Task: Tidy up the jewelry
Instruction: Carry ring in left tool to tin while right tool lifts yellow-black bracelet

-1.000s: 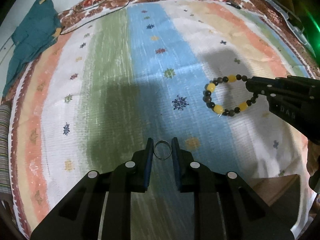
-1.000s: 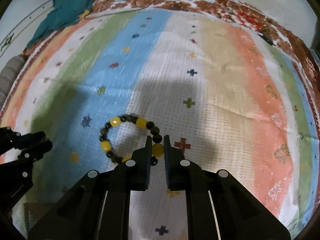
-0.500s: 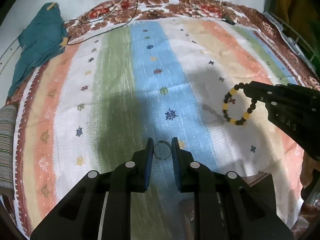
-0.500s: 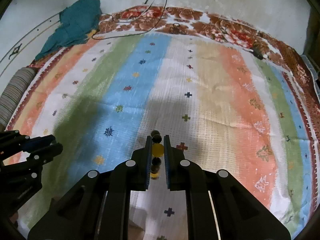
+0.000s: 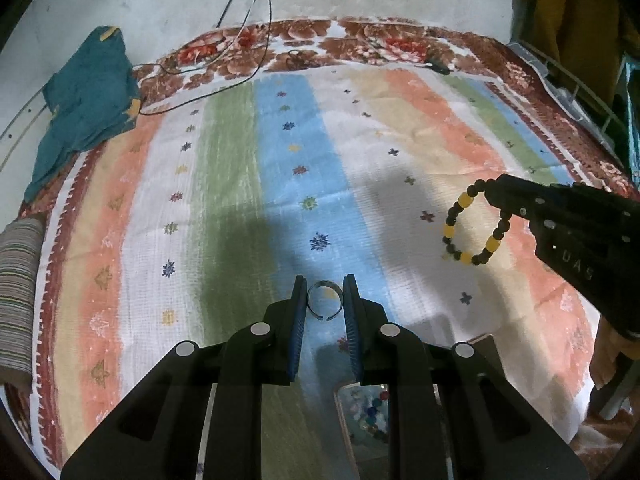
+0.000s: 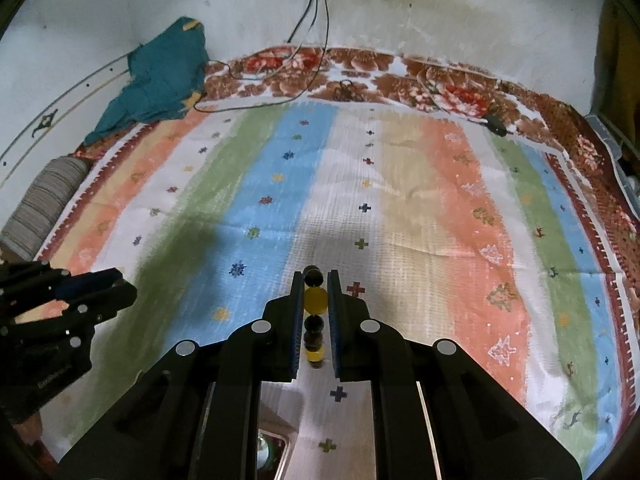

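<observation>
My left gripper (image 5: 325,305) is shut on a thin silver ring (image 5: 325,303), held above the striped bedsheet. My right gripper (image 6: 315,304) is shut on a bracelet of dark and yellow beads (image 6: 314,299), which hangs edge-on between its fingers. In the left wrist view the bracelet (image 5: 474,224) dangles as a loop from the right gripper (image 5: 494,192) at the right, lifted off the sheet. The left gripper (image 6: 120,284) shows at the left edge of the right wrist view.
A striped bedsheet (image 5: 240,200) with a floral border covers the bed. A teal cloth (image 5: 86,96) lies at the far left. Cables (image 6: 288,72) run from the wall. A wooden box with coloured beads (image 5: 370,412) sits below the left gripper. A striped bolster (image 5: 18,272) is at the left edge.
The right gripper lifted the bracelet off the sheet; it now hangs free. Both grippers rose higher above the bed. The left gripper kept hold of the ring.
</observation>
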Demonstrator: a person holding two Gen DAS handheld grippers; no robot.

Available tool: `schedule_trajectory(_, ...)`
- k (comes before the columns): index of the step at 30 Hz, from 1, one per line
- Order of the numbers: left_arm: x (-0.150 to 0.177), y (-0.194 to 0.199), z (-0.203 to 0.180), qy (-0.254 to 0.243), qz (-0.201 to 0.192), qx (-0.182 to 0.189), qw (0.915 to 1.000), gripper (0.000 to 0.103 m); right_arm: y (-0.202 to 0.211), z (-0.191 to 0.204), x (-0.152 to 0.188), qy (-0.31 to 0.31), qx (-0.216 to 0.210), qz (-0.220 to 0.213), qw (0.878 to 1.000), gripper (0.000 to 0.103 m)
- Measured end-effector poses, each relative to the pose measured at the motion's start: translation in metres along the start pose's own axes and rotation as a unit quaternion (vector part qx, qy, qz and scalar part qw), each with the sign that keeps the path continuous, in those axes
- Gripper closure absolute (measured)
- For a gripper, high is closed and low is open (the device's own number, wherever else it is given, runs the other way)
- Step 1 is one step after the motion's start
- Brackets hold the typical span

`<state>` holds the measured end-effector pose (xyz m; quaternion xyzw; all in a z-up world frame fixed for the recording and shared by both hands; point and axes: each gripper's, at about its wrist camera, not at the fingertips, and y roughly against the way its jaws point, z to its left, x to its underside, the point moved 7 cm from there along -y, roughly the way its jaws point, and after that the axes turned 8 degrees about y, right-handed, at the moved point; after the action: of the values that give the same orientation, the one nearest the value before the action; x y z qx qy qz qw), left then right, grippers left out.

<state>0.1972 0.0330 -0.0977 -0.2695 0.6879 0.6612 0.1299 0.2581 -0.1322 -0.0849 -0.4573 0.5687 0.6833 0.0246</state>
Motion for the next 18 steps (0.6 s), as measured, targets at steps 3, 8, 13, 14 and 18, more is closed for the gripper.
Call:
schedule_trajectory(3, 0.002, 0.008, -0.003, -0.001, -0.005, 0.005, 1.0, 0.085, 0.01, -0.001, 0.003, 0.003, 0.002, -0.007, 1.0, 0.091)
schedule_trajectory(8, 0.008, 0.019, -0.008, -0.006, -0.01, 0.01, 0.9999, 0.085, 0.027, -0.003, 0.006, 0.001, -0.004, -0.021, 1.0, 0.091)
schedule_trajectory(13, 0.013, 0.027, -0.014, -0.011, -0.015, 0.016, 0.9997, 0.085, 0.048, 0.001, 0.007, 0.002, -0.015, -0.036, 0.999, 0.091)
schedule_trajectory(14, 0.014, 0.029, -0.015, -0.012, -0.015, 0.016, 0.9997, 0.085, 0.051, 0.002, 0.008, 0.002, -0.016, -0.038, 0.999, 0.091)
schedule_trajectory(18, 0.019, 0.034, -0.018, -0.016, -0.017, 0.016, 0.9996, 0.085, 0.061, 0.005, 0.012, -0.001, -0.026, -0.042, 0.999, 0.091)
